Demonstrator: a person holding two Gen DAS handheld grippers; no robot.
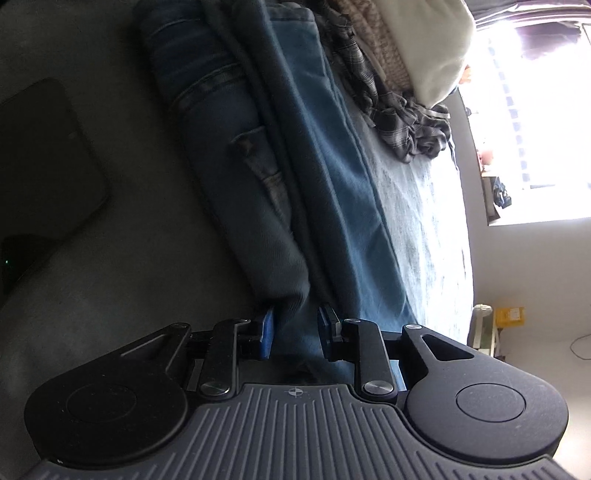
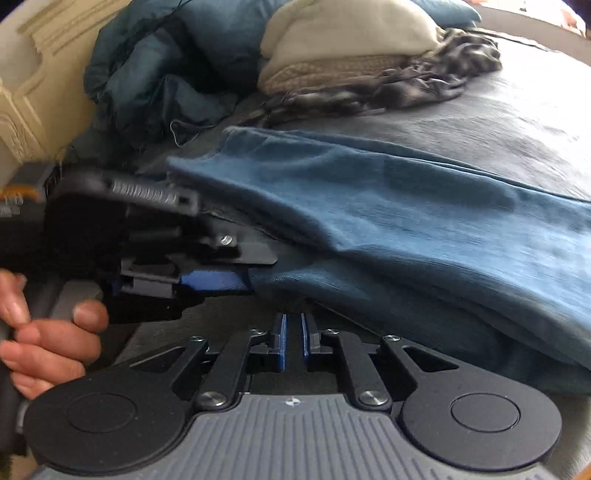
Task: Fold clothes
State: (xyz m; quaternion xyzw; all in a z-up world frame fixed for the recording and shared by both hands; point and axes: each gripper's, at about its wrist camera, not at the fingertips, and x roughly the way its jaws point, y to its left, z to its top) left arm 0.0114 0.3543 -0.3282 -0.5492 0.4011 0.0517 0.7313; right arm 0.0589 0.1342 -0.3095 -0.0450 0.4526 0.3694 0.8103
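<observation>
Right gripper [image 2: 293, 341]: nearest in its own view; blue pads close together with only a narrow slit, nothing visible between them; parked just under the near edge of the cloth, seemingly free for a new hold.
Left gripper [image 1: 295, 334]: jaws apart around the hem end of the blue jeans [image 1: 314, 192]; cloth lies between the pads, but no clear pinch visible, so likely a loosened hold, not a clamp.
Left gripper, side view [image 2: 218, 282]: reaches in from the left at the jeans' end, one blue pad at the cloth's edge; a hand [image 2: 44, 332] wraps its grip.
Jeans position: stretched lengthwise on the grey bed cover [image 2: 517, 122], legs laid one on the other, ends nearest the grippers; probably spread this way for a cross fold.
Dark flat object [image 1: 48, 158]: on the bed beside the jeans, kind unclear.
Waiting pile: plaid shirt [image 1: 402, 122], knit garment [image 2: 332, 74] and cream garment [image 2: 351, 29] heaped beyond, well apart from the jeans, leaving folding room.
Far end: bright window [image 1: 535, 110] behind the bed.
</observation>
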